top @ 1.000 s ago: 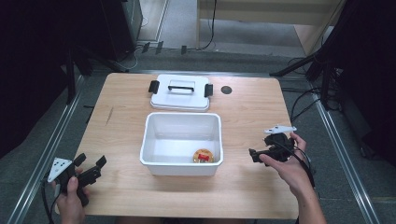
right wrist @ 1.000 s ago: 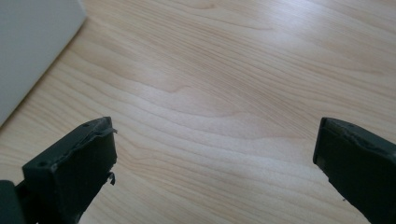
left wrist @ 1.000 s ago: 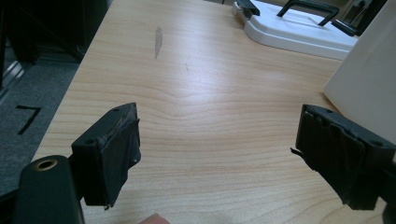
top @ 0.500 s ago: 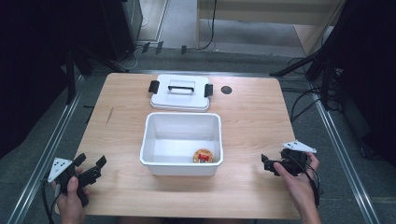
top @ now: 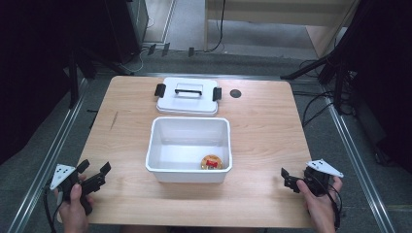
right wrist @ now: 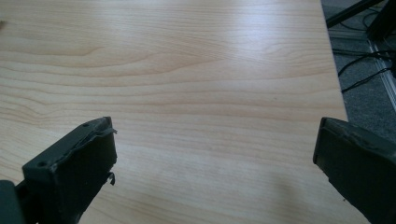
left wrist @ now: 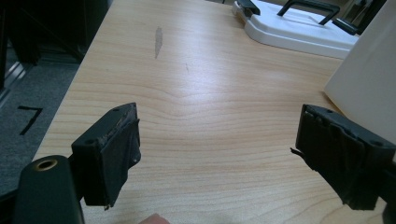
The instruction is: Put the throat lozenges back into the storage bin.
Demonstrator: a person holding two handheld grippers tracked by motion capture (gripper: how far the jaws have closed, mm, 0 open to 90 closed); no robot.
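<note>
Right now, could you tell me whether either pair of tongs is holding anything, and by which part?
Nothing is held. The left tongs and the right tongs both stand open over bare table, apart from the white bin.

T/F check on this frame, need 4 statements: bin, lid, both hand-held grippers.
1. The lid is clipped onto the white bin. False: it lies on the table behind the bin.
2. A small red and yellow item sits in the bin's near right corner. True.
3. The left hand-held gripper is open and holds nothing. True.
4. The right hand-held gripper grips the bin's rim. False: it is open, near the table's right front corner.
</note>
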